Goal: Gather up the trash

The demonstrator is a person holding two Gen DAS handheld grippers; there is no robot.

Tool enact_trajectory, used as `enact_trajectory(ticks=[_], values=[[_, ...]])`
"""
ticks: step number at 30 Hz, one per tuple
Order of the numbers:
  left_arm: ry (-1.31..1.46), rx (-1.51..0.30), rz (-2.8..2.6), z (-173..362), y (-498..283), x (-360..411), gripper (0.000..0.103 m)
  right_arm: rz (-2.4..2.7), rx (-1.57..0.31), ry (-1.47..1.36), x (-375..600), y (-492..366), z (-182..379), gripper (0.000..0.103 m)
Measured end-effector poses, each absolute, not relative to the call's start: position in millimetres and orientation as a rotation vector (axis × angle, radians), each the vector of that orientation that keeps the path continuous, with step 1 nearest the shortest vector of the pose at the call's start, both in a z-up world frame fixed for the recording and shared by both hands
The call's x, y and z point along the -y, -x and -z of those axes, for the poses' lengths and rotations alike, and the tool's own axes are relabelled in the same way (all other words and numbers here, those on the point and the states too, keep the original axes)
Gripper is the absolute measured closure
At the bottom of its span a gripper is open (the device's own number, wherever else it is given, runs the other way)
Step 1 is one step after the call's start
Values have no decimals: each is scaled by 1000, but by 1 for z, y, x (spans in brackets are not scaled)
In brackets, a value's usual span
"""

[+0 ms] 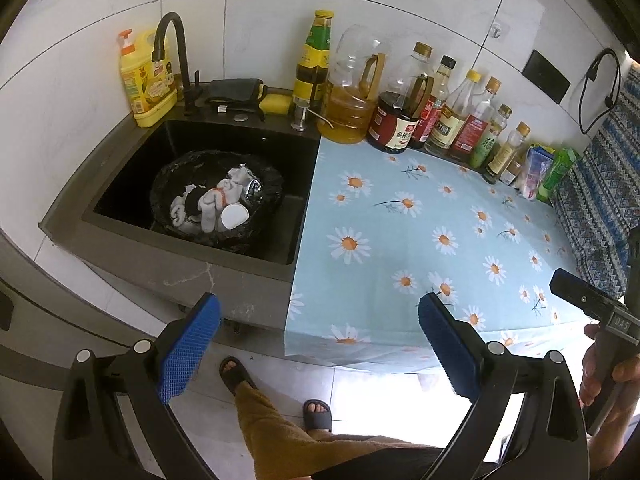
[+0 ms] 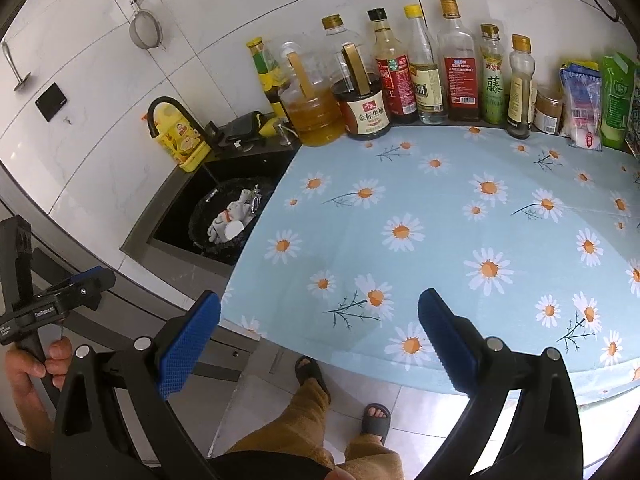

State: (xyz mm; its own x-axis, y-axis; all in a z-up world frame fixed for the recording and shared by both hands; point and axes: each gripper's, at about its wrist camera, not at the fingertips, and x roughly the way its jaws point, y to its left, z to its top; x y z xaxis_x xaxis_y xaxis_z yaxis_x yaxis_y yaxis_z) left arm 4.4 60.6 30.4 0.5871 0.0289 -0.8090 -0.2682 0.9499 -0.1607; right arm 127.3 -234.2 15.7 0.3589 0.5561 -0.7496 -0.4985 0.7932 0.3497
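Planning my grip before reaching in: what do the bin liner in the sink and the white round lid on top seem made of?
Bin liner: thin black plastic film, probably; it is crinkled and glossy at the rim. White round lid: likely smooth rigid plastic, matte, with an even edge; paper cannot be ruled out.

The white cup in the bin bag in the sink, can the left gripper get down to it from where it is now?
Probably yes. The left gripper is open and empty, and the white cup lies on top of the trash in the black bin bag, uncovered. Nothing stands between them; the faucet is off behind.
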Motion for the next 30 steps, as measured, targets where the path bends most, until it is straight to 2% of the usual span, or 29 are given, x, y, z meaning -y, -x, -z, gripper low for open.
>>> enact_trajectory(ticks=[30], values=[[249,-933,-153,-33,-3,-54,7,-709,-1004,-6,217,-118,-19,5]])
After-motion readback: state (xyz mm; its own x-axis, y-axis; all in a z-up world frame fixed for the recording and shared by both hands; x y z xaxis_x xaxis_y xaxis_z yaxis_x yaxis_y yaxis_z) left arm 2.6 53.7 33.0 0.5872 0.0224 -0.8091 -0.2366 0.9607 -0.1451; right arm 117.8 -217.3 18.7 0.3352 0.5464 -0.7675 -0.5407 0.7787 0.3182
